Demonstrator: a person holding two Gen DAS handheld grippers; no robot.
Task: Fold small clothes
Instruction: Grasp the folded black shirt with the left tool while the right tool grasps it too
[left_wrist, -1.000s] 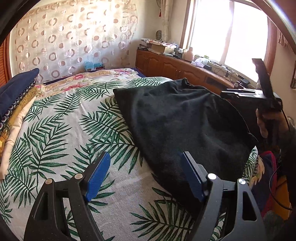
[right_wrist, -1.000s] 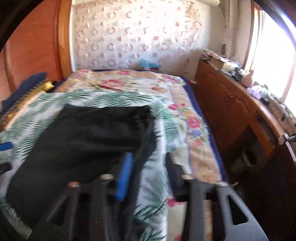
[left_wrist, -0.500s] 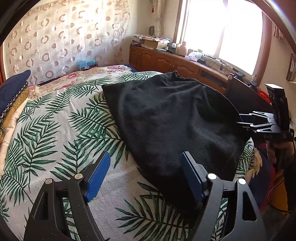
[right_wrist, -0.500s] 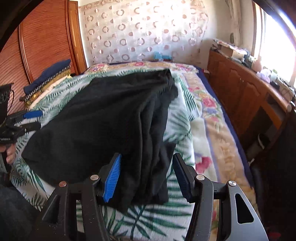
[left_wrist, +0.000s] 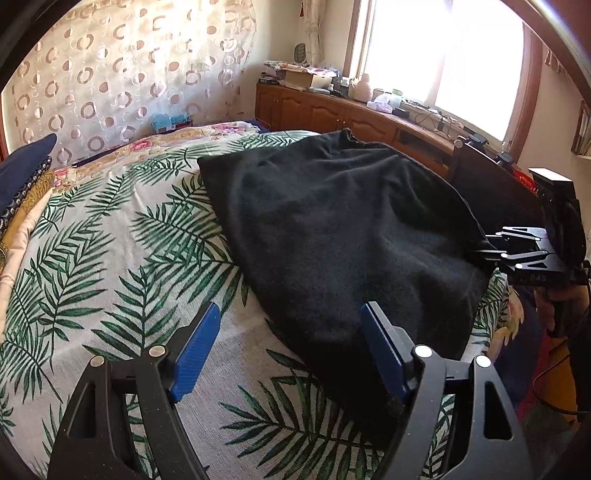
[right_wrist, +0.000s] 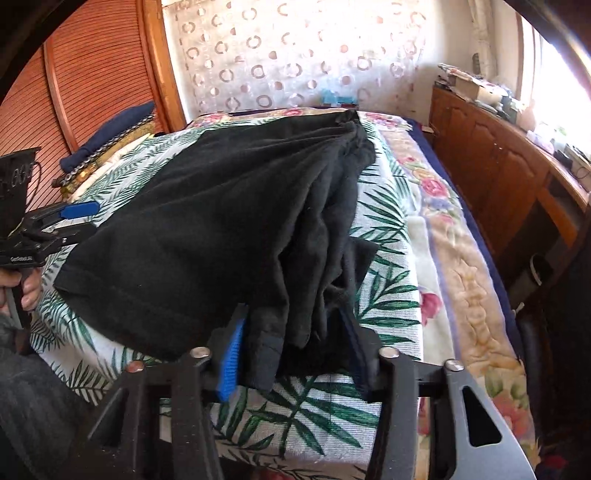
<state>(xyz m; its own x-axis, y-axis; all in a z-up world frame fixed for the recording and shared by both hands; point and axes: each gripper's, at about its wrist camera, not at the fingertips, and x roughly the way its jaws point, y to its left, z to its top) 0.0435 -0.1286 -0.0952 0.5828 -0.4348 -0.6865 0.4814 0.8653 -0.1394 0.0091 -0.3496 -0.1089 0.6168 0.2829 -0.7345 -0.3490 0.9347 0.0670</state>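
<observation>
A black garment (left_wrist: 332, 229) lies spread across a palm-leaf bedspread (left_wrist: 110, 258) on a bed, its bunched edge gathered at the bed's near corner. The right gripper (right_wrist: 295, 339) has just been closing its jaws, and the garment's folded corner now sits pinched between the blue pads (right_wrist: 231, 363). The left gripper (left_wrist: 291, 347) hovers over the bedspread beside the garment's near edge with its jaws spread wide and nothing between them; its right finger overlaps the dark cloth. Stacked navy and gold bedding (left_wrist: 22, 184) rests at the far side of the bedspread from the garment. A wooden cabinet (right_wrist: 498, 166) runs alongside the bed beneath a bright window (left_wrist: 443, 62).
</observation>
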